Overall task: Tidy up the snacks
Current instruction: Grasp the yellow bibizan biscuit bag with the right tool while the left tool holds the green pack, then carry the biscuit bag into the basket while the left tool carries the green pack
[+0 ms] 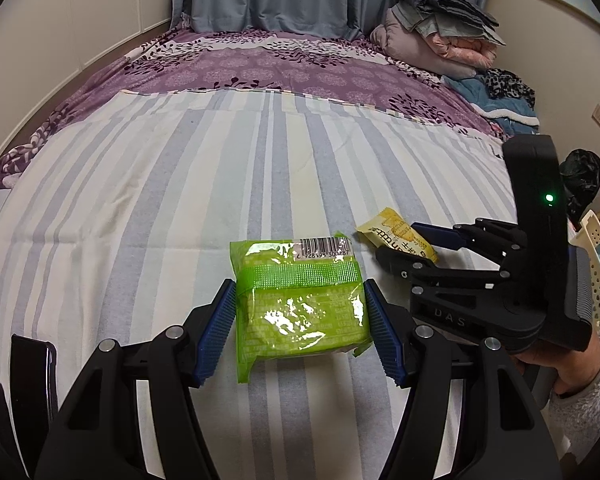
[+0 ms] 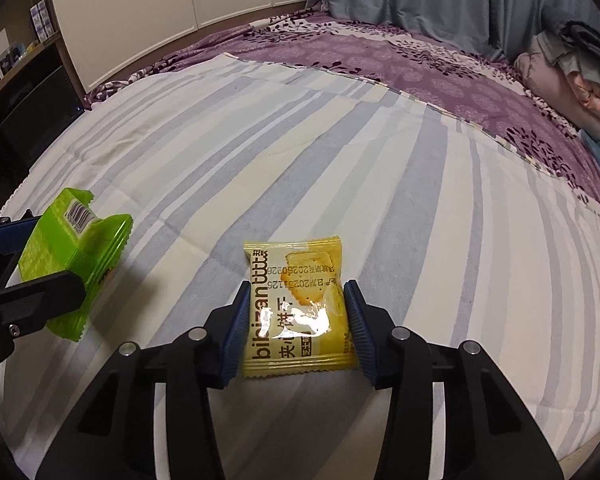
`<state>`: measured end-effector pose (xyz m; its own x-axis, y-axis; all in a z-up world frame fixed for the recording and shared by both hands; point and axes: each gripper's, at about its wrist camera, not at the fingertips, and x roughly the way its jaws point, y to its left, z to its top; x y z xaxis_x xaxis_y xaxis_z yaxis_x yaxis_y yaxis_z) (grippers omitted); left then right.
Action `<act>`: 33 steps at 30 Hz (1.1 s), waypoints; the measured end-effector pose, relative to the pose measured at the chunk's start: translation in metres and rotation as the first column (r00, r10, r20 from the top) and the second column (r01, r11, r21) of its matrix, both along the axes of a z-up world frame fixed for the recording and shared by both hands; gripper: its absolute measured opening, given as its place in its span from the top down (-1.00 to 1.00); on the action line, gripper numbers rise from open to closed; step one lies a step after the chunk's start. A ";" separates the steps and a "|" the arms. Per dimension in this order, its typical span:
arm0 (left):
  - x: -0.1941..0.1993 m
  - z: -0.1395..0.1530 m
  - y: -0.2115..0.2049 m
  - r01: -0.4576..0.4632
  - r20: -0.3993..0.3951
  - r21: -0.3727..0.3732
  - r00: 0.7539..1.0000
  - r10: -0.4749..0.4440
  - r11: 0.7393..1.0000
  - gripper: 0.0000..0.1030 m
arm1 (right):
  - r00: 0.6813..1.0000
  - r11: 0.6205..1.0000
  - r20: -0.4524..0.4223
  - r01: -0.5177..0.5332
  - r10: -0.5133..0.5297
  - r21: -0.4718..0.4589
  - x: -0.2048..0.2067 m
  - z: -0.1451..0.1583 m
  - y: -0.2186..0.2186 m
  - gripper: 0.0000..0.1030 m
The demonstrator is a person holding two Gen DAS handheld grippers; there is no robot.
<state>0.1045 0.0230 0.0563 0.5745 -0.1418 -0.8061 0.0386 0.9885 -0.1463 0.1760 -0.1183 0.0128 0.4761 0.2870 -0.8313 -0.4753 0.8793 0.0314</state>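
Note:
A green snack packet (image 1: 300, 300) lies on the striped bed sheet (image 1: 160, 200) between the blue pads of my left gripper (image 1: 300, 320); the pads touch both its sides. It also shows in the right wrist view (image 2: 74, 264), held by the left gripper (image 2: 40, 264). A yellow biscuit packet (image 2: 298, 300) sits between the pads of my right gripper (image 2: 298, 320), which close on its sides. In the left wrist view the yellow packet (image 1: 396, 234) sits in the right gripper (image 1: 404, 246).
A cream perforated basket (image 1: 598, 264) stands off the bed's right edge. Folded blankets (image 1: 440, 32) pile at the far right of the purple bedspread (image 1: 280, 64). A dark shelf unit (image 2: 24, 92) stands left of the bed.

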 end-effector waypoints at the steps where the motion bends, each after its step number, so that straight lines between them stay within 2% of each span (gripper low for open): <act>1: 0.000 0.001 -0.001 0.002 0.001 0.000 1.000 -0.002 1.000 -0.26 | 1.000 1.000 0.003 0.008 -0.008 0.007 -0.002 0.002 -0.003 0.10; 7: -0.005 0.010 -0.008 0.020 0.021 0.001 1.000 -0.020 1.000 -0.26 | 0.998 0.997 0.026 0.062 -0.063 0.054 -0.021 0.023 -0.023 0.10; 17: -0.019 0.031 -0.028 0.064 0.067 0.014 0.996 -0.065 0.998 -0.26 | 0.983 0.985 0.087 0.156 -0.163 0.079 -0.063 0.060 -0.065 0.10; 24: -0.030 0.049 -0.050 0.107 0.100 0.034 0.989 -0.110 0.994 -0.26 | 0.953 0.961 0.149 0.245 -0.263 0.132 -0.090 0.090 -0.105 0.10; 33: -0.041 0.068 -0.090 0.189 0.136 0.063 0.971 -0.196 0.980 -0.26 | 0.902 0.920 0.199 0.355 -0.384 0.166 -0.120 0.111 -0.163 0.10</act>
